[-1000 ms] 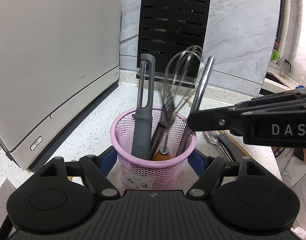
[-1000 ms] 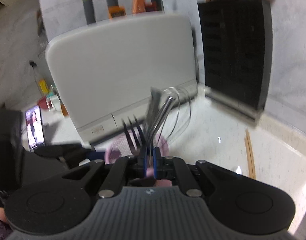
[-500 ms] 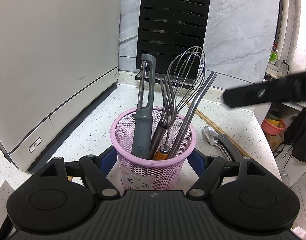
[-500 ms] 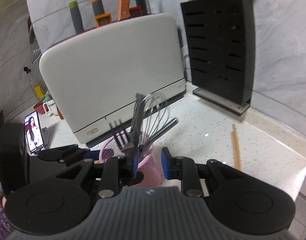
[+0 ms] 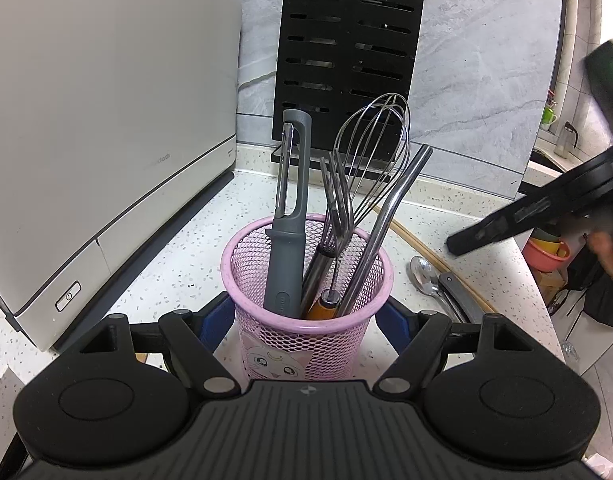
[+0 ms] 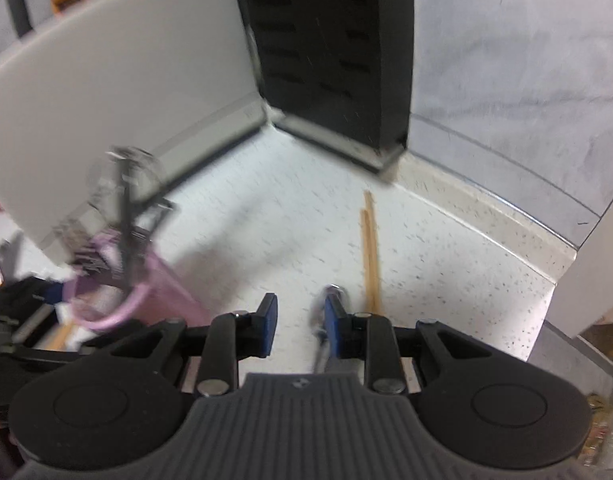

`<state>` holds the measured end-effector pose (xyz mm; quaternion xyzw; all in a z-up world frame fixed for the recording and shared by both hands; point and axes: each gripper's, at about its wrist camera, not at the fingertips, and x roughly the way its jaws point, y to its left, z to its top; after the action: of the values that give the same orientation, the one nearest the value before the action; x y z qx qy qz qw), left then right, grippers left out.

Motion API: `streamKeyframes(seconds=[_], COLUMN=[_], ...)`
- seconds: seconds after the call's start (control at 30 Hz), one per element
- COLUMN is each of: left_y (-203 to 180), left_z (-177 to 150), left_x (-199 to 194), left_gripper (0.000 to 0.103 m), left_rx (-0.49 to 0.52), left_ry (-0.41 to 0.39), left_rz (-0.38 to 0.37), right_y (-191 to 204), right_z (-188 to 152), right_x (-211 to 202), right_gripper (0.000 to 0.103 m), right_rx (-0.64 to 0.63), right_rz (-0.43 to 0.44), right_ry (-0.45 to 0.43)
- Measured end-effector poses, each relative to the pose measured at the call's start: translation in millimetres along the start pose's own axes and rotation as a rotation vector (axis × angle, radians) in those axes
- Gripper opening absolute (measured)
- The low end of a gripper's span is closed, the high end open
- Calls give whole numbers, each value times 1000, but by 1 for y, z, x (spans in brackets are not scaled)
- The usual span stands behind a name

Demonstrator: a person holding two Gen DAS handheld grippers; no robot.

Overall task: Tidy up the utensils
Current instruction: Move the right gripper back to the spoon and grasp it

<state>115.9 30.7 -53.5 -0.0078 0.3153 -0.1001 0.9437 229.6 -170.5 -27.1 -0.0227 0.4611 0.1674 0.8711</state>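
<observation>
A pink mesh cup stands on the speckled counter between my left gripper's blue pads, which press on its sides. In it stand a grey peeler, a fork, a wire whisk and a bent metal straw. My right gripper is off to the cup's right, tilted down over the counter, jaws apart with nothing between them. A spoon lies blurred by its right pad, beside wooden chopsticks. The left wrist view shows the spoon and chopsticks right of the cup.
A large white appliance fills the left side. A black slotted knife block stands at the back against the grey wall. A dark-handled tool lies next to the spoon. The counter's edge drops off at the right.
The right gripper let go of the fork, which now stands in the cup, opened, and swung right and down toward the spoon and chopsticks. The left gripper and cup kept still.
</observation>
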Motion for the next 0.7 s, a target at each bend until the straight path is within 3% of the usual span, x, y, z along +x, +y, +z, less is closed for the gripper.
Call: streamKeyframes(seconds=[0.23, 0.7], left_y=[2, -1], left_z=[2, 4], left_x=[1, 3], left_gripper=[89, 89], left_rx=[3, 14], left_ry=[5, 8], left_rz=[-10, 2], right_y=[-6, 2], right_z=[7, 11], right_x=[50, 70], right_gripper=[25, 29], right_rx=[-43, -89], right_rz=[-36, -46], right_ry=[128, 148])
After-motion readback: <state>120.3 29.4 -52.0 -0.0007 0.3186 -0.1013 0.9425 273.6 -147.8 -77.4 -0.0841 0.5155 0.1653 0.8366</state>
